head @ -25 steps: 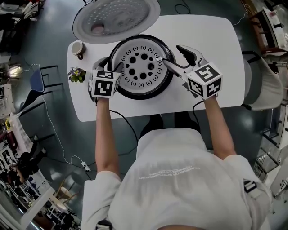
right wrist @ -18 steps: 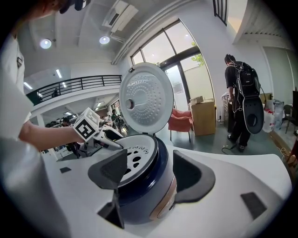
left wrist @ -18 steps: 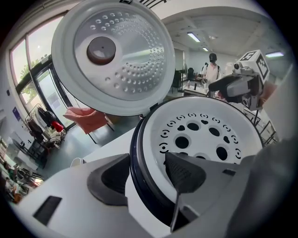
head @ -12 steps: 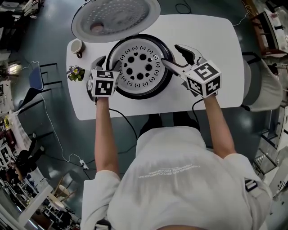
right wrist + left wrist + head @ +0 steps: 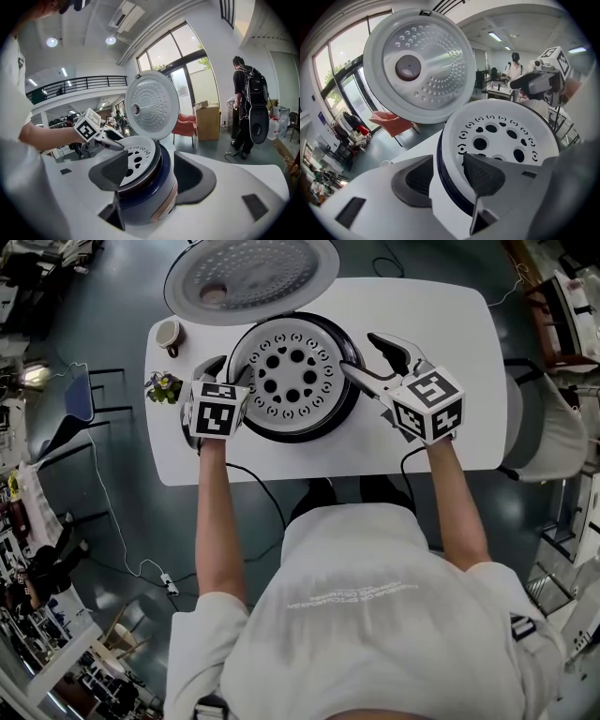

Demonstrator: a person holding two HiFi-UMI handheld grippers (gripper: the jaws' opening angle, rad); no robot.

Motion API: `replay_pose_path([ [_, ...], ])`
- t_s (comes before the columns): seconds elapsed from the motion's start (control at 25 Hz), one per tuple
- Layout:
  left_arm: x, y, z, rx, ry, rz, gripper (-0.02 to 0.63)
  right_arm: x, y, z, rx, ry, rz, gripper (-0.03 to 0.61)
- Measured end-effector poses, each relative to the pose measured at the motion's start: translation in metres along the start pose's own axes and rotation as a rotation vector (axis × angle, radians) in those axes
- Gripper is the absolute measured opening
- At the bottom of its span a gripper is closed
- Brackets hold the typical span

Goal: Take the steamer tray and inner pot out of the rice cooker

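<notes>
Left gripper [image 5: 447, 171] is at the left edge of the rice cooker [image 5: 298, 439]. Its jaws have just been closing, but they are apart: one pad is outside the cooker wall, the other is over the steamer tray [image 5: 501, 144], and the rim is between them, not yet pressed. Right gripper [image 5: 152, 173] is at the right edge of the cooker, jaws wide apart with the cooker side between them. The white tray with holes sits in the top of the cooker. The lid [image 5: 253, 277] stands open behind the cooker, and a cup [image 5: 169, 334] is on the table [image 5: 431, 296] left of it.
</notes>
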State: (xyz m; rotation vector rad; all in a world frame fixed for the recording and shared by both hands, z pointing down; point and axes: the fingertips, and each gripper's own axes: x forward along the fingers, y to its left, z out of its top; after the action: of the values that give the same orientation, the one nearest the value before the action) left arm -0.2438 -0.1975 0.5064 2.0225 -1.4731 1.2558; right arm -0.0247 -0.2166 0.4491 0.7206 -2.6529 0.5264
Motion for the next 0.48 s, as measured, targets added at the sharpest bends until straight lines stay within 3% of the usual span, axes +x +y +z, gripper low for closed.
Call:
replay_pose_path([
  [0.48, -0.013, -0.008, 0.007, -0.131, -0.114, -0.035, 0.103, -0.011, 0.005, -0.006, -0.017, 0.004, 0.011, 0.307],
])
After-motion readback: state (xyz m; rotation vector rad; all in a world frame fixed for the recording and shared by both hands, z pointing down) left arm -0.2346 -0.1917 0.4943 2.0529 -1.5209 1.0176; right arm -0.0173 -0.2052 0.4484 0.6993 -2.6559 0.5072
